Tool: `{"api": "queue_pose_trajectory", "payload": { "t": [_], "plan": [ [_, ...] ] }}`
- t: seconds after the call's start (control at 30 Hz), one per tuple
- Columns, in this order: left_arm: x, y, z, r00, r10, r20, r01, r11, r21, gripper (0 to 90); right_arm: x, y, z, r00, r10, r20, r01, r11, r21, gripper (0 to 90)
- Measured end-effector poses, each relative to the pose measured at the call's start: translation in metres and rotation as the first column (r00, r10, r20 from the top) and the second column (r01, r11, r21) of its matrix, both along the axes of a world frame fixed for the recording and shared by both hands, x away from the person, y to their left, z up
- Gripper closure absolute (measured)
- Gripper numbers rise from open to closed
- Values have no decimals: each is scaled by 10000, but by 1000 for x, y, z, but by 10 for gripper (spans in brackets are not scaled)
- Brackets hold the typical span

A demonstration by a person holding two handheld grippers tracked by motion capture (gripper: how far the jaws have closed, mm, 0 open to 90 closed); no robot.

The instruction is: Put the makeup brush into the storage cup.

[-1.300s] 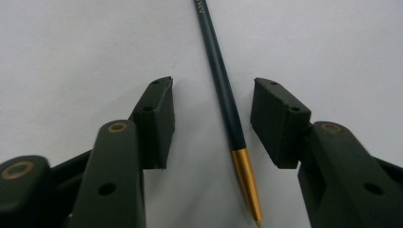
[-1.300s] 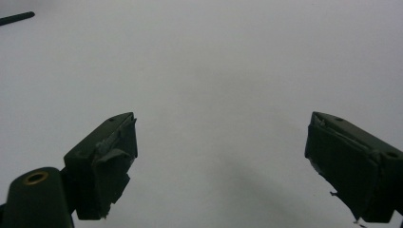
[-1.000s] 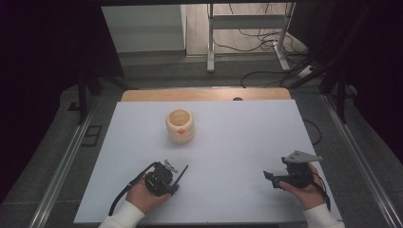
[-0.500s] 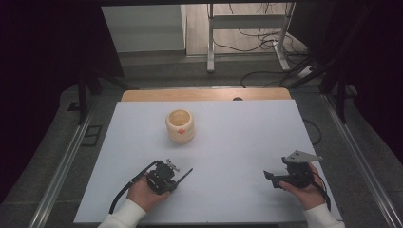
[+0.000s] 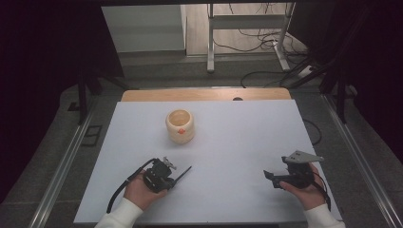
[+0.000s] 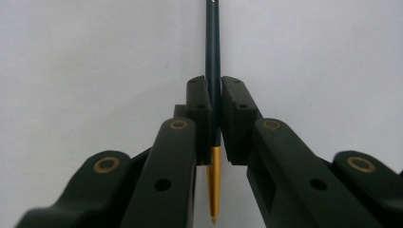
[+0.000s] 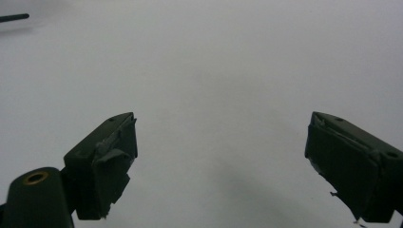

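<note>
Left hand-held gripper [image 6: 215, 118] clamped on one pen [image 6: 212, 57] — slim dark barrel, gold pointed end toward camera, barrel sticking out past jaws, low over white desk [image 5: 237, 142] at near left. Right hand-held gripper [image 7: 221, 166] at near right — jaws spread wide, nothing between. Farther back, left of centre: one cream round cup [image 5: 180, 126], upright, well apart from both hand-held grippers.

White worktop [image 5: 237, 142] with a tan strip at twelve o'clock; cream cup [image 5: 180, 126] (orange spot on its side); dark pen [image 6: 212, 57] with a gold tip; both hand-held grippers black; sleeves white.
</note>
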State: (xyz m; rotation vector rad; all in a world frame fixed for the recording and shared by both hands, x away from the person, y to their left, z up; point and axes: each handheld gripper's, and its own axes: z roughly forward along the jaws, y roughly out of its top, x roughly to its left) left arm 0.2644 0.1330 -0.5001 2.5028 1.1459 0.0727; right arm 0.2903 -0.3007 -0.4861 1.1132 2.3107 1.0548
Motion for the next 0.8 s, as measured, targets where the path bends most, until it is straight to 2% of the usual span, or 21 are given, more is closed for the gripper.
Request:
{"api": "queue_pose_trajectory", "payload": {
  "t": [0.1,0.27,0.63,0.8],
  "plan": [
    [0,4,3,10000,14,-44,-15,9995,-300,834,0,0,0,10000,9,1,-9,10000,-25,109],
    [0,9,7,10000,29,3,-28,9988,-490,834,0,1,0,10000,79,35,-79,10000,4,110],
    [-1,12,14,9999,-71,133,79,9977,-674,834,-1,3,1,9997,223,129,-222,9998,-7,109],
    [2,10,17,9994,-283,176,295,9966,-771,834,-1,4,1,9996,216,175,-216,9998,-21,105]
  ]
}}
